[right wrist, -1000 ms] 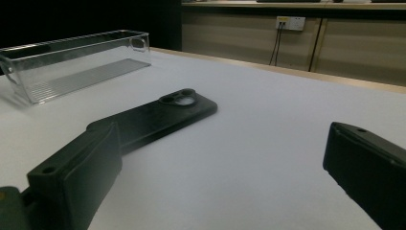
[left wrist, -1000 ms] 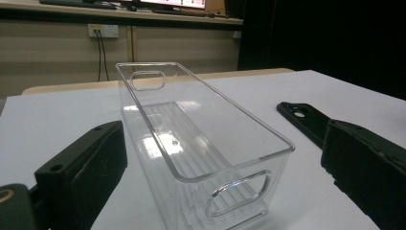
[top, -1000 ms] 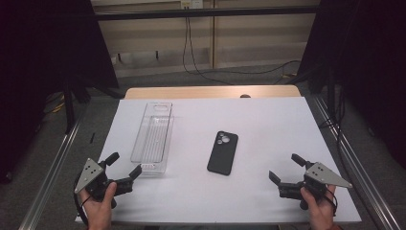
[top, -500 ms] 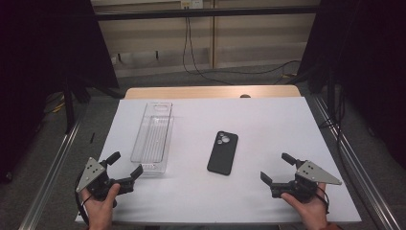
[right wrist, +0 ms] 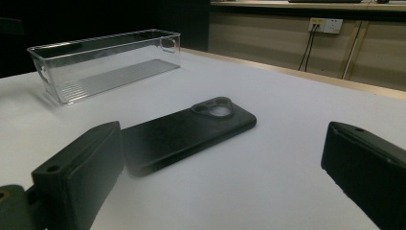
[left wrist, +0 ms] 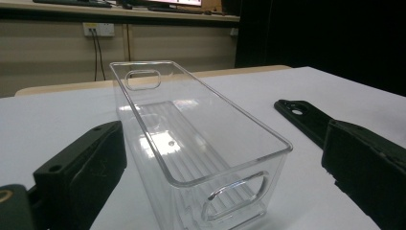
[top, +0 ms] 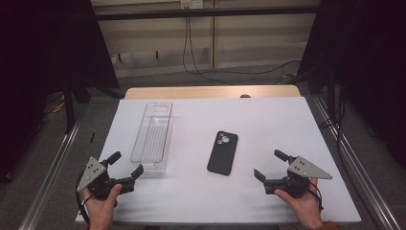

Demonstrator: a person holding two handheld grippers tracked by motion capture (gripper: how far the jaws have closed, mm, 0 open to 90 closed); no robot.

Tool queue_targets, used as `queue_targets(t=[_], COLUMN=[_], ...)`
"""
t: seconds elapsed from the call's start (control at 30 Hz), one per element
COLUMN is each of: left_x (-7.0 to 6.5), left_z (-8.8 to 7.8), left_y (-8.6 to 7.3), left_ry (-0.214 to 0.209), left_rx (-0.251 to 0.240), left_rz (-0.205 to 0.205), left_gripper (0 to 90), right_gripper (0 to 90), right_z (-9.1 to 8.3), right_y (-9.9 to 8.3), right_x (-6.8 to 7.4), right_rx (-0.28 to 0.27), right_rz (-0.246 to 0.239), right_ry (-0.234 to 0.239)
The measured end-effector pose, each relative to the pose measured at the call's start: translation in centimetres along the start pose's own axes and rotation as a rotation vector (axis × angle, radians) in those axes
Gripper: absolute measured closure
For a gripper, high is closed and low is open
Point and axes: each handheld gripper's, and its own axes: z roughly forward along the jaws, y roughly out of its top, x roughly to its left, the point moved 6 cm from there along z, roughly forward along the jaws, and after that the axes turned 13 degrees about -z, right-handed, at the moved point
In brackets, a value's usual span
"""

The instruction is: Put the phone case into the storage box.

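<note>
Reading left to right: both hands sit at the near edge of the desk (top: 287, 120), nothing lifted yet.
Left claw (top: 125, 167): released, jaws spread wide and holding nothing; it points at the near short end of the clear bin, just short of it.
Clear bin (top: 153, 136): an empty, long transparent tray with a ribbed floor and a cut-out handle at each end, lying on the left half of the desk; in the left gripper view its near end (left wrist: 230, 191) stands between the two jaws, apart from both.
Phone (top: 222, 152): a black handset lying face down, camera end away from the person, near the middle of the desk, well apart from the bin.
Right claw (top: 269, 165): released and empty, aimed at the phone's near end; in the right gripper view the phone (right wrist: 186, 132) lies just past the left jaw.
Likely work: phone into bin, judging by where each claw points.
Risk, phone: it lies flat, so jaws closing over its thin edges may slip and skid it across the desk.
Risk, bin: light smooth plastic; a nudge from the left jaws could push it away or twist it askew.
Risk, drop: a weak pinch could let the phone fall on the rim.
</note>
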Motion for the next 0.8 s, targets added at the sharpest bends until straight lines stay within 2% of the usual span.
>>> queue_targets(t=[0.17, 0.4, 0.8], left_x=[0.0, 0.1, -0.2], left_z=[-0.1, -0.1, 0.2], left_y=[0.1, 0.1, -0.1], left_ry=[-0.001, 0.001, -0.024], left_rx=[-0.006, -0.005, 0.012], left_rz=[-0.002, -0.012, -0.01], left_gripper=[1.6, 1.7, 1.7], right_gripper=[0.4, 0.4, 1.1], right_z=[0.5, 1.7, 3.9], right_y=[0.4, 1.2, 2.5], right_x=[0.0, 0.7, 0.9], right_rx=[-0.013, -0.024, -0.042], right_rz=[-0.002, -0.019, -0.029], right_ry=[-0.001, 0.027, 0.051])
